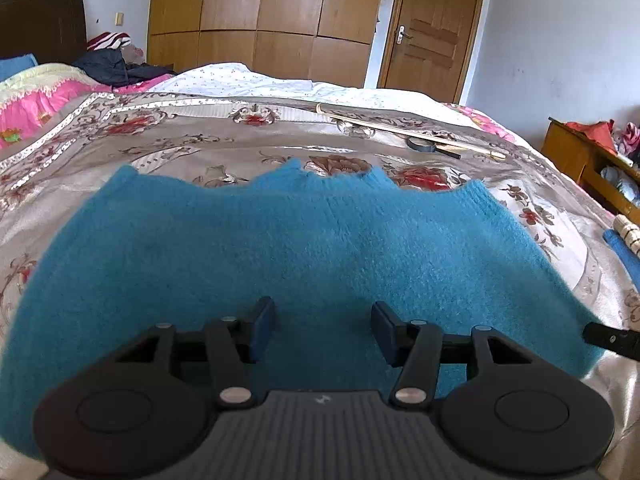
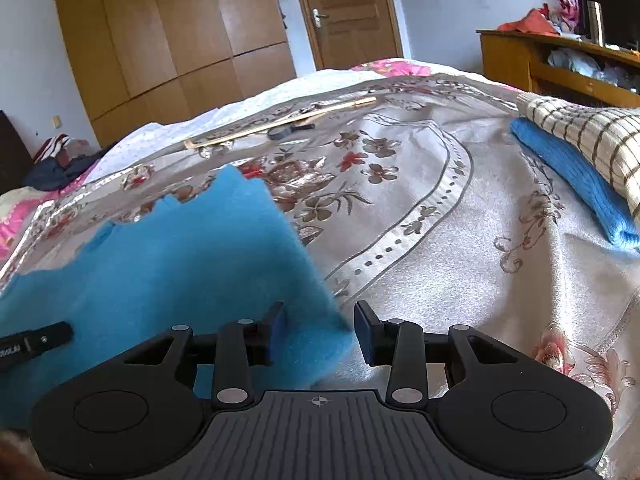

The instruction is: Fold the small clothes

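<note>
A small blue knitted garment (image 1: 280, 248) lies flat on the floral bedspread (image 1: 200, 136). My left gripper (image 1: 323, 330) is open and empty, just above the garment's near part. In the right wrist view the same garment (image 2: 180, 264) fills the lower left. My right gripper (image 2: 320, 330) is open and empty, its fingers on either side of the garment's near right corner. A fingertip of the right gripper shows at the right edge of the left wrist view (image 1: 608, 338). The left gripper's tip shows at the left edge of the right wrist view (image 2: 36, 340).
A stack of folded clothes lies at the right: a cream checked piece (image 2: 592, 140) on a blue knit (image 2: 572, 184). A thin wooden stick (image 1: 412, 132) and a dark round-headed tool (image 1: 432, 147) lie farther back on the bed. A wooden shelf (image 2: 560, 60) stands to the right.
</note>
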Available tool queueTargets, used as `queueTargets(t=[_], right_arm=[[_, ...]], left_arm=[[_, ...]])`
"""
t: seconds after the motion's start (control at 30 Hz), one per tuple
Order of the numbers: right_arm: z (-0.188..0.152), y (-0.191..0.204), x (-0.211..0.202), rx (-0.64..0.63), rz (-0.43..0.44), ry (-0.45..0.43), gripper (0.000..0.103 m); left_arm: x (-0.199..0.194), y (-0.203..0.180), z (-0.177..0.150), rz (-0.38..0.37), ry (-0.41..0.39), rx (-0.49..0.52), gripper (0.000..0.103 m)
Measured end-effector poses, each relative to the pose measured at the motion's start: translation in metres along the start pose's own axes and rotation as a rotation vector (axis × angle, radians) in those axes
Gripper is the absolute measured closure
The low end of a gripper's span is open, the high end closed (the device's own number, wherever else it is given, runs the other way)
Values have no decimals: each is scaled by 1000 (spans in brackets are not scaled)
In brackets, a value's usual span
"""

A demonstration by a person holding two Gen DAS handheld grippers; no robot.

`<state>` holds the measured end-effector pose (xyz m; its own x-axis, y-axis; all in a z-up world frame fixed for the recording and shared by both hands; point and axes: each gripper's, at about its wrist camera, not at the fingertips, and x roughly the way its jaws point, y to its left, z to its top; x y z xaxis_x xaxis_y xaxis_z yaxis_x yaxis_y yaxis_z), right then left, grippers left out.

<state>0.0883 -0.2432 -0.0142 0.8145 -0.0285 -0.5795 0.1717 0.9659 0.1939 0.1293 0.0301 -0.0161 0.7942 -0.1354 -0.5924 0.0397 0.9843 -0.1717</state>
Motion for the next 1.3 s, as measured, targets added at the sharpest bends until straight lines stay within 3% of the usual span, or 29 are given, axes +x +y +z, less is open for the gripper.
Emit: queueTargets(t=[0.37, 0.6, 0.93, 1.3], right_arm=[[4, 22, -19, -53, 3, -59, 66], [-14, 36, 5, -136, 0, 40, 66], [-13, 40, -10, -138, 40, -9, 66], [-17, 51, -4, -162, 64, 65, 65]], left_arm=[[-3, 4, 0, -29, 16, -20, 39], [-6, 8, -1, -45, 28, -30, 39], [-7, 7, -2, -41, 34, -22, 39], [-11, 7, -6, -38, 48, -14, 39]])
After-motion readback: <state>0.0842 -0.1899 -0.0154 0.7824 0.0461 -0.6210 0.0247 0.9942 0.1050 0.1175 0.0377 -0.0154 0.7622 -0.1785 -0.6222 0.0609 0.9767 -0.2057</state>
